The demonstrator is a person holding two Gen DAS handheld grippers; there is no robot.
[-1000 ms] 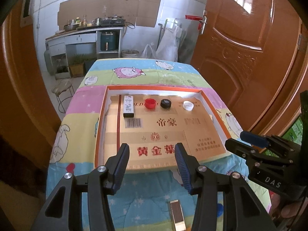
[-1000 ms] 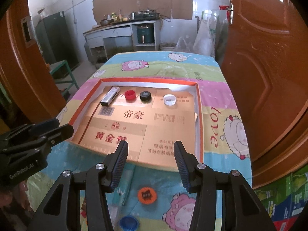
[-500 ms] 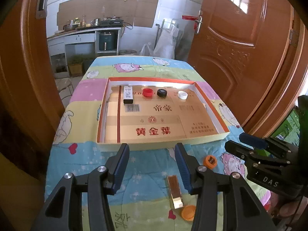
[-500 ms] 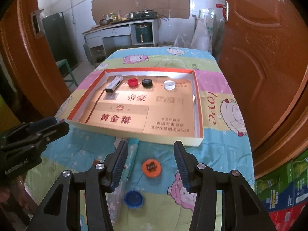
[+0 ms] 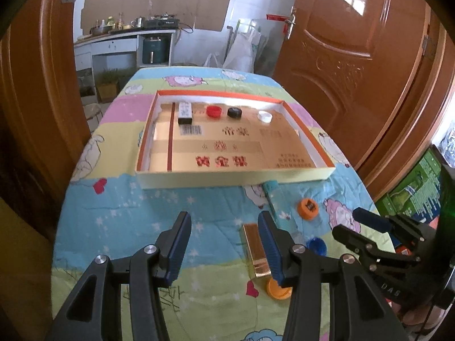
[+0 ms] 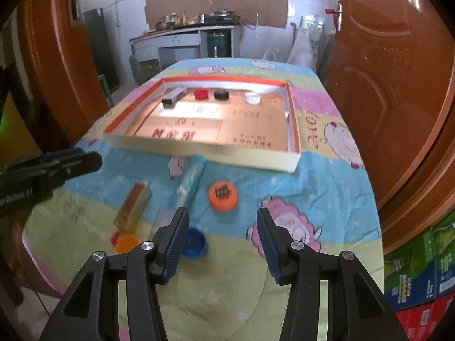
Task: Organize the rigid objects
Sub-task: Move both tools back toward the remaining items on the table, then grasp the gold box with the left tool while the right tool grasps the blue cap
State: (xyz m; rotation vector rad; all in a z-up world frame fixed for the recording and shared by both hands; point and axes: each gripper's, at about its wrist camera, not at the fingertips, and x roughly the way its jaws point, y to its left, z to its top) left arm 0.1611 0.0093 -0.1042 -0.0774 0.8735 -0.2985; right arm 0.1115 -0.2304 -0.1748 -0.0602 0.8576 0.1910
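A shallow orange-rimmed cardboard box (image 5: pixel 227 180) lies on the table and holds a small dark box (image 5: pixel 185 112), a red cap (image 5: pixel 213 111), a black cap (image 5: pixel 235 112) and a white cap (image 5: pixel 265 116). On the cloth in front of it lie a gold bar-shaped box (image 5: pixel 254 248), a clear tube (image 5: pixel 277 201), an orange cap with a dark mark (image 6: pixel 222 194), a blue cap (image 6: pixel 194 242) and a plain orange cap (image 6: pixel 126 242). My left gripper (image 5: pixel 224 221) hangs open over the cloth beside the gold box. My right gripper (image 6: pixel 222 218) is open just behind the marked orange cap.
The table wears a pastel cartoon cloth (image 5: pixel 119 213). Brown wooden doors (image 5: pixel 341 42) stand close on the right, and another wooden panel on the left. Green and red cartons (image 6: pixel 421 270) sit on the floor at the right. A kitchen counter (image 5: pixel 125 39) is far behind.
Both grippers have drawn back from the cardboard box toward the near end of the table and sunk a little. The loose caps, gold box and tube have come into view. Jaws unchanged.
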